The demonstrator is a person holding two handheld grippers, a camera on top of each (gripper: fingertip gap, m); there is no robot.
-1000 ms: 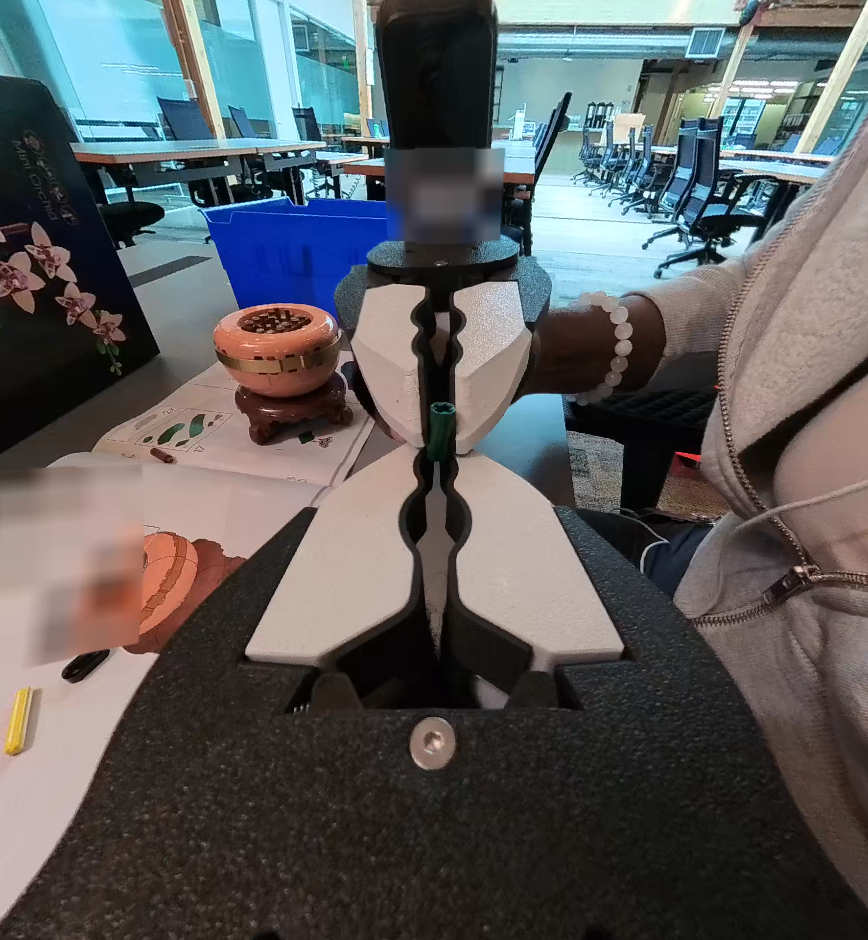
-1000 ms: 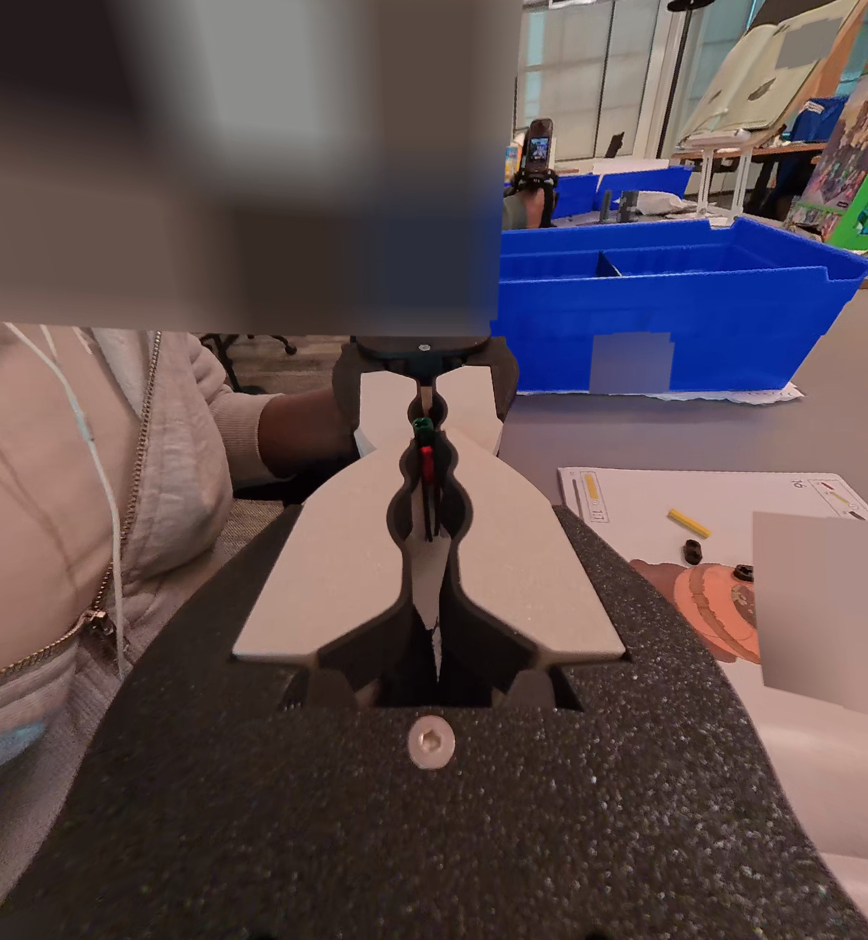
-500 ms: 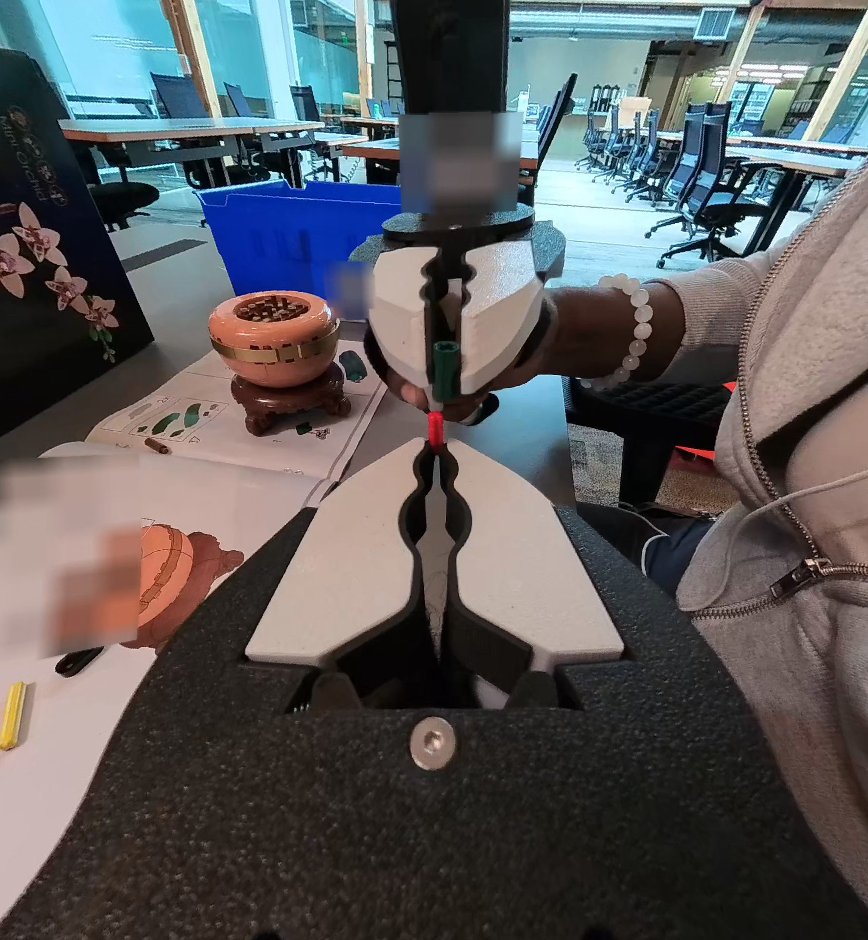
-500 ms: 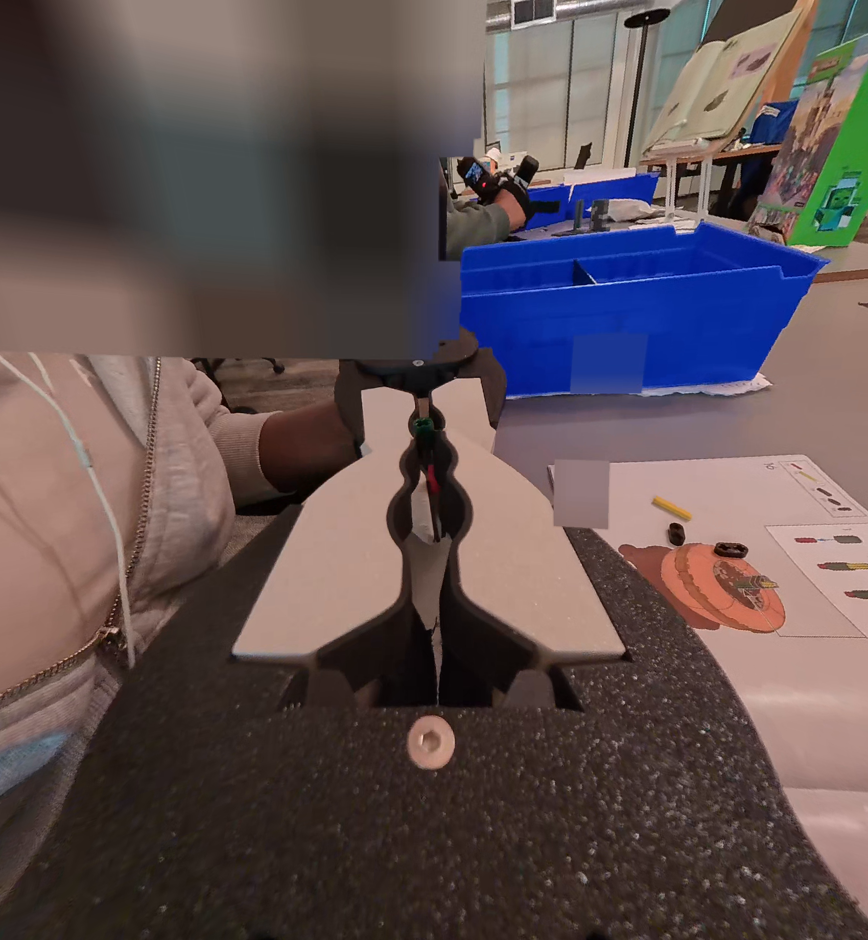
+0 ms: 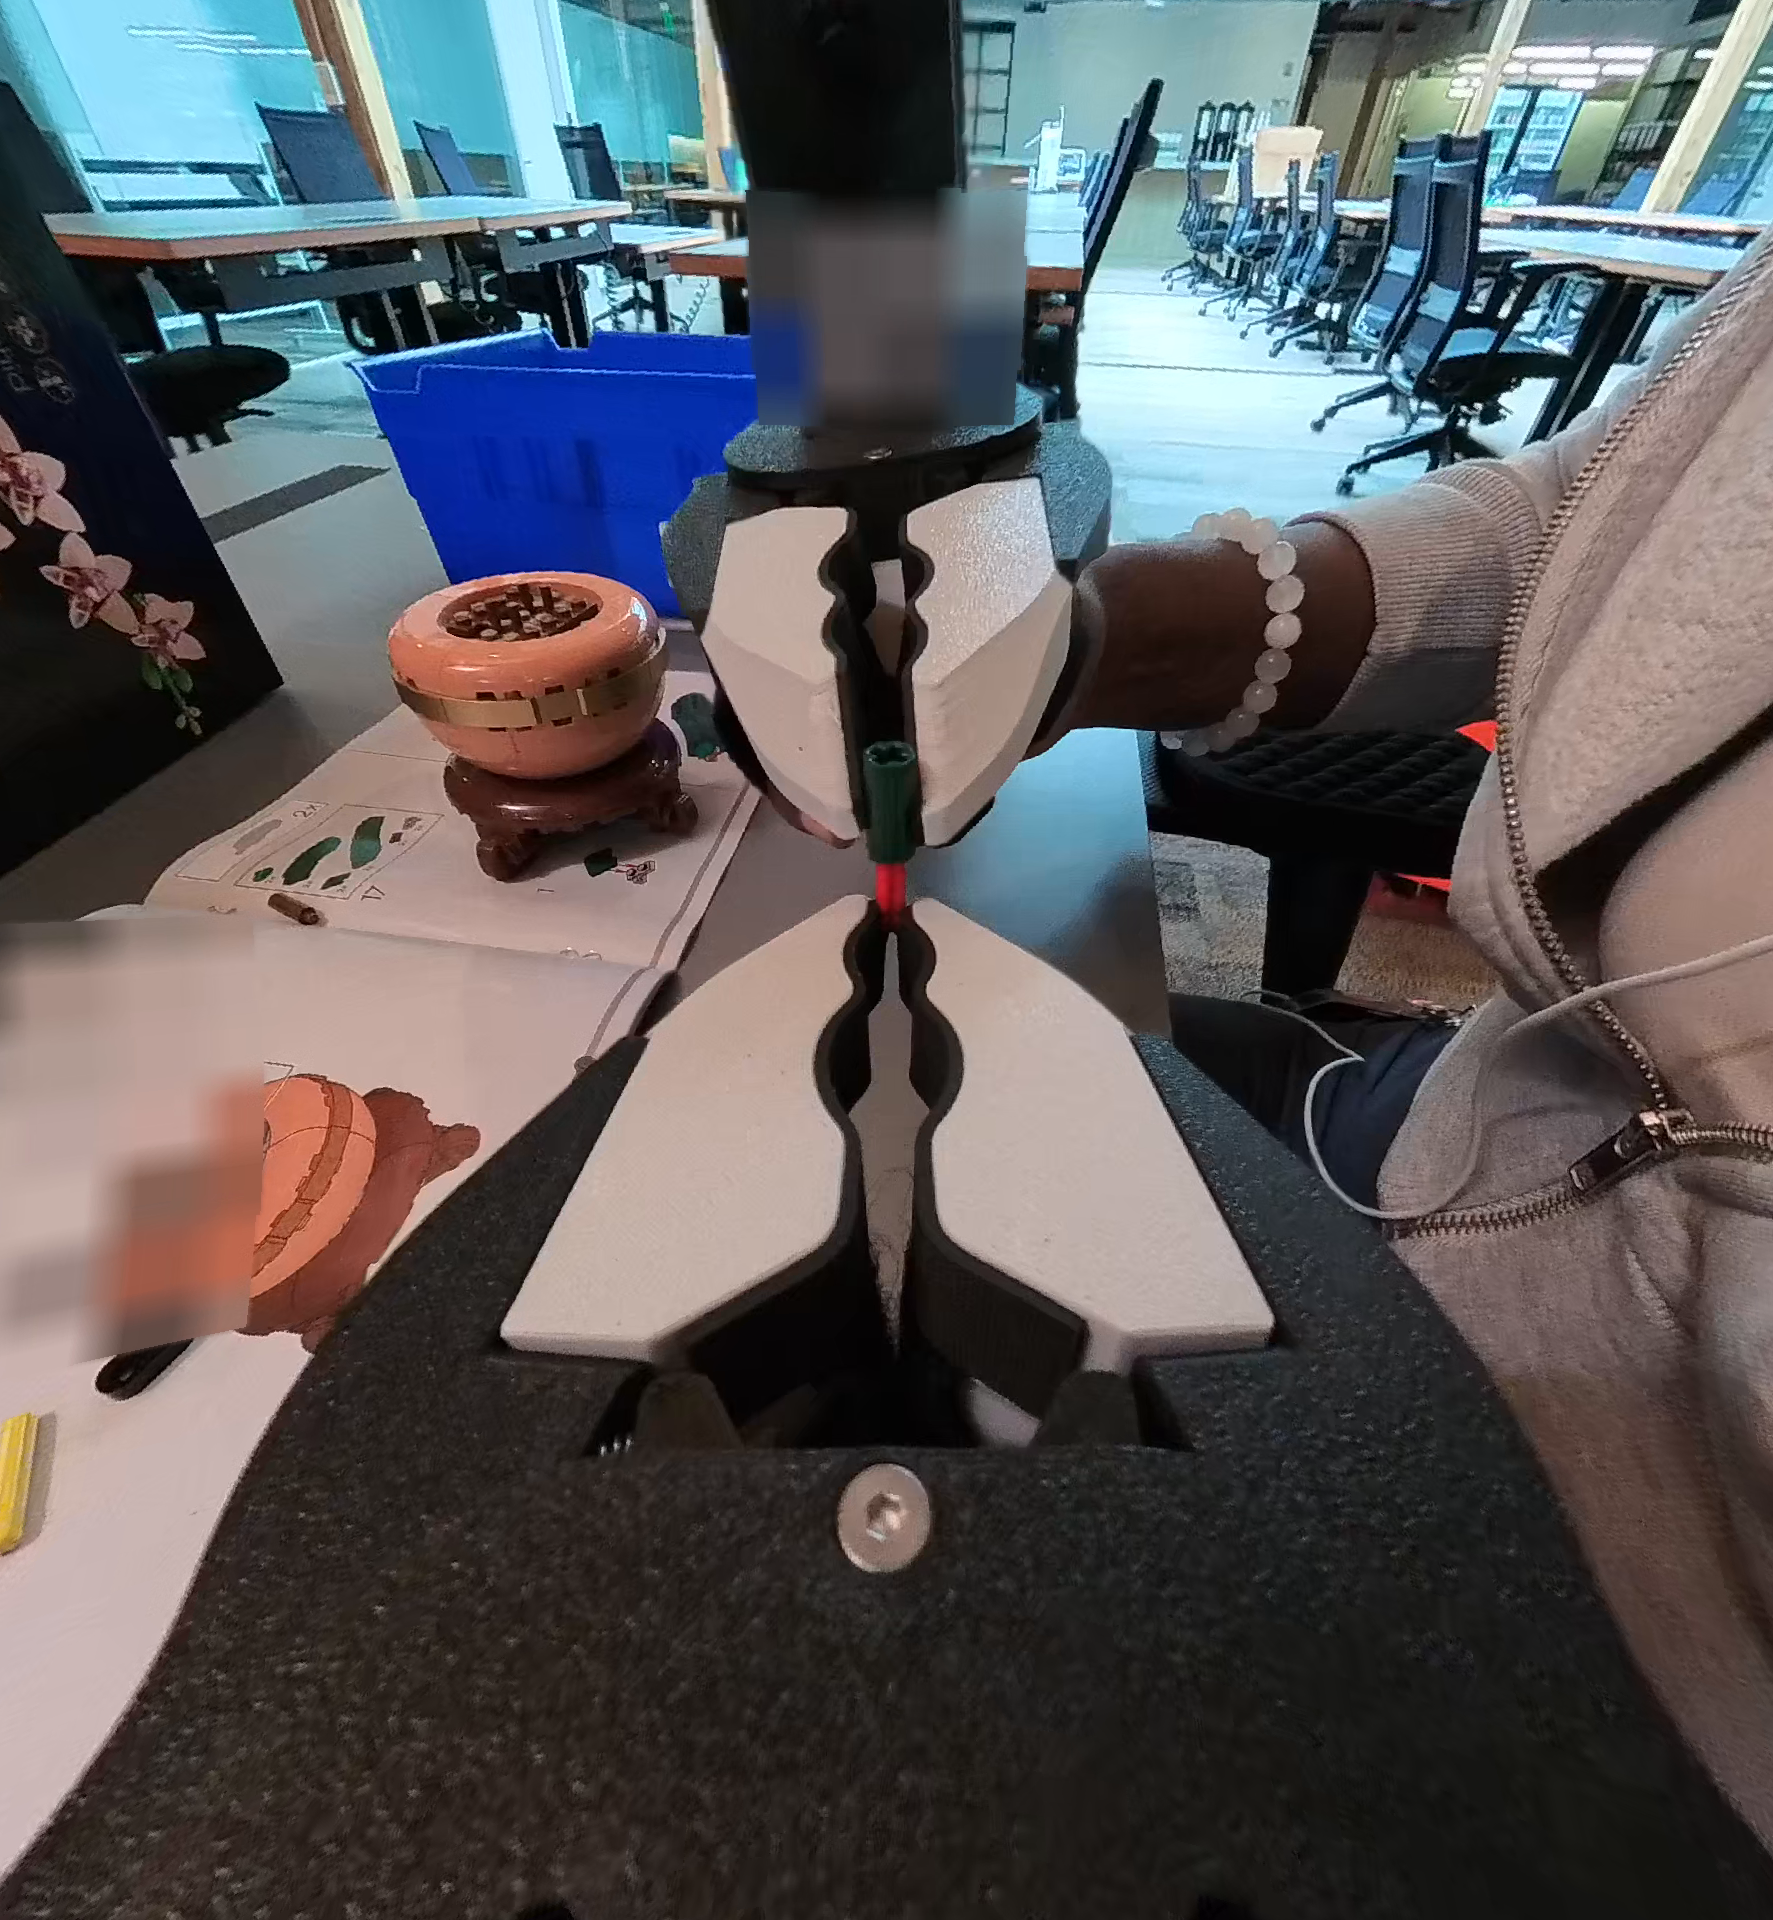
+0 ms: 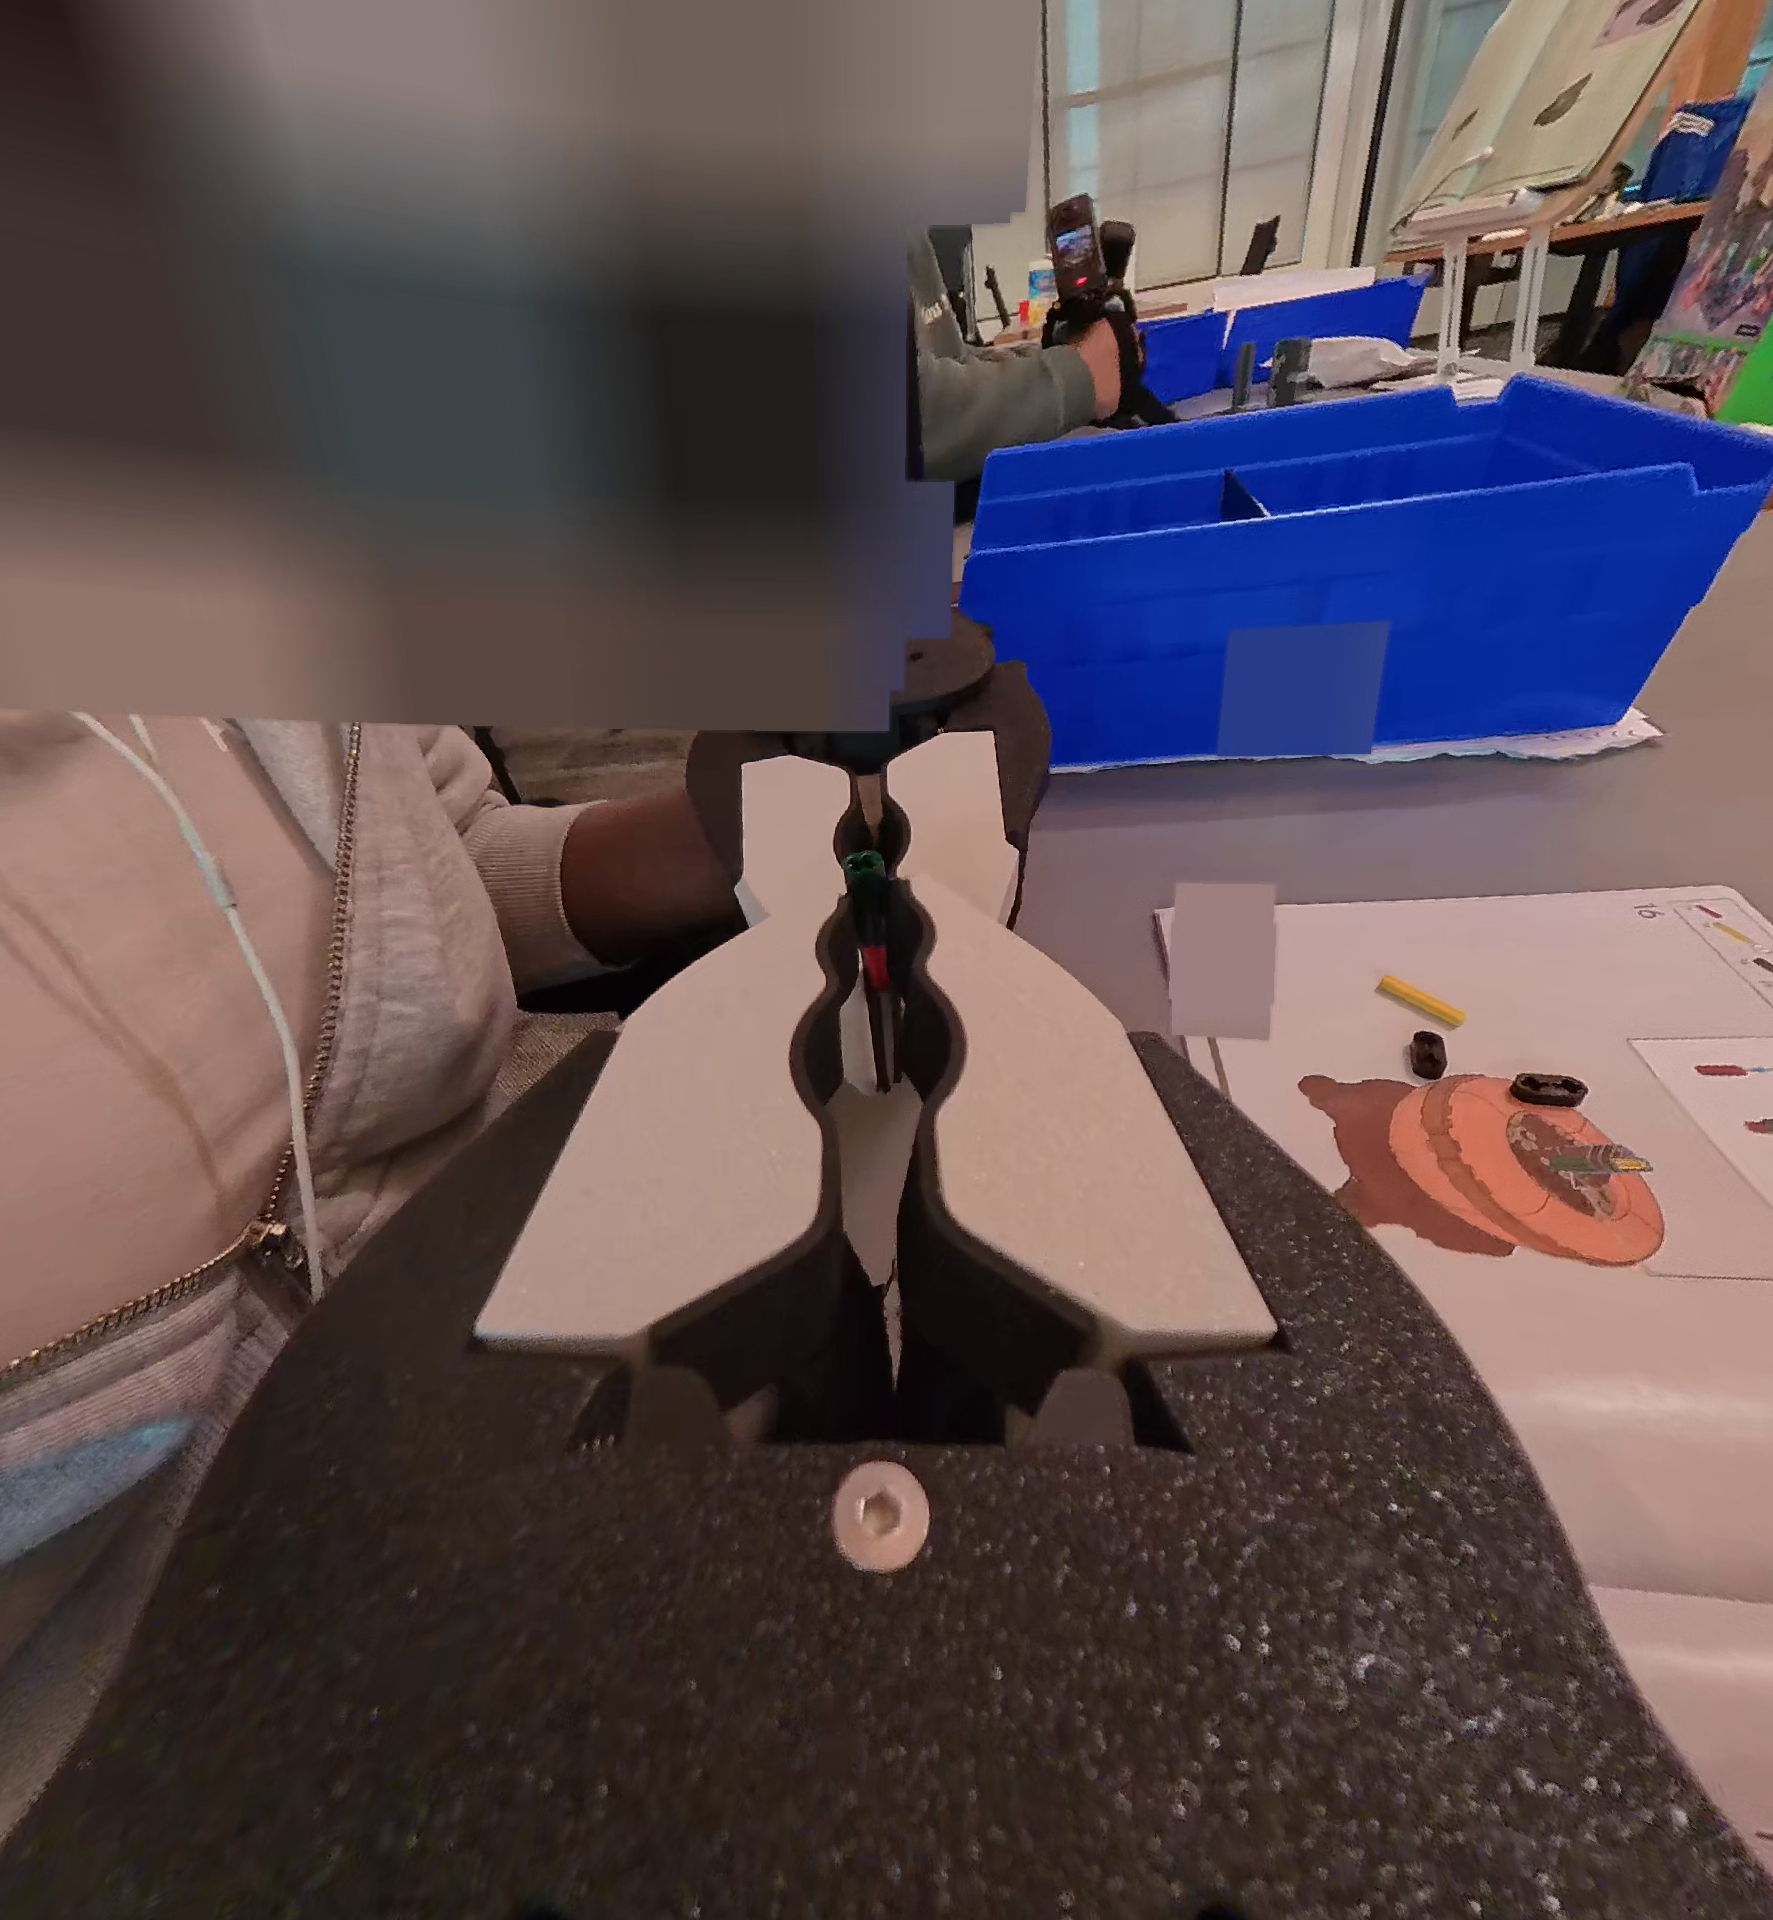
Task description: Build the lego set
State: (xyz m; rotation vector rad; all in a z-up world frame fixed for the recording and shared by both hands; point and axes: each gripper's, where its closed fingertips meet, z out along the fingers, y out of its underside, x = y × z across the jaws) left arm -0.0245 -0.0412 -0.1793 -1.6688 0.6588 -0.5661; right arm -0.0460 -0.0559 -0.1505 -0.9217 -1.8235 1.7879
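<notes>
Pulled apart since a second ago, the white-fingered left gripper (image 5: 890, 920) pinches a thin red axle (image 5: 889, 885) at its tip, at twelve o'clock meeting the opposing right gripper (image 5: 888, 831), clamped on a dark green connector (image 5: 889, 800) sleeving that axle.

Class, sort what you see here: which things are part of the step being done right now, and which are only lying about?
In use:
- left gripper, shut on red axle
- right gripper, shut on green connector

Lying about:
- pink pot on brown stand
- yellow bar
- blue bin
- instruction booklet
- black pieces
</notes>
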